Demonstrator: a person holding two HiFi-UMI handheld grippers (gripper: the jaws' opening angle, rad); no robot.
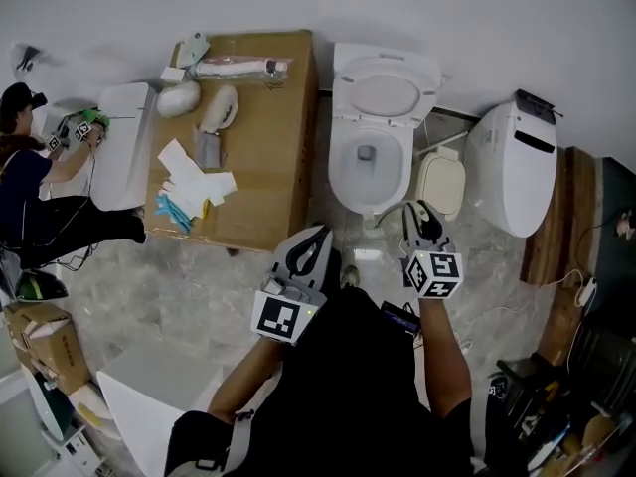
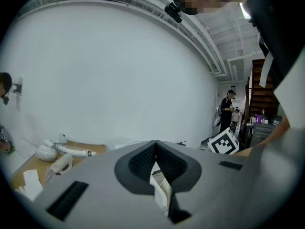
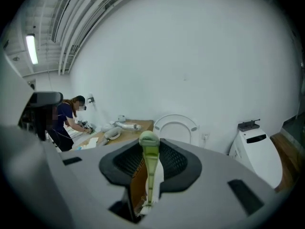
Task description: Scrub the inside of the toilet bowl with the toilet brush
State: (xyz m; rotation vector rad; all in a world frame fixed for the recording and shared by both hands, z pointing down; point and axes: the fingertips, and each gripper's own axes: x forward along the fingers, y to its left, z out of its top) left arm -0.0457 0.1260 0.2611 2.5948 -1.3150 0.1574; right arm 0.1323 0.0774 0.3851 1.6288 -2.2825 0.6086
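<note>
The white toilet (image 1: 343,182) stands with its lid (image 1: 383,95) raised, its bowl open below me; the lid (image 3: 175,126) also shows in the right gripper view. My right gripper (image 1: 423,213) hovers just in front of the bowl's right rim, shut on the pale green toilet brush handle (image 3: 150,168), whose knob end sticks up past the jaws. The brush's head is hidden. My left gripper (image 1: 318,235) hangs in front of the bowl's left side, jaws together with nothing between them (image 2: 155,149).
A cardboard box (image 1: 268,127) with white parts and papers stands left of the toilet. A second white toilet (image 1: 512,167) and a small cream lid (image 1: 440,182) are at the right. A person (image 1: 30,182) crouches at the far left. Cables and clutter lie at the lower right.
</note>
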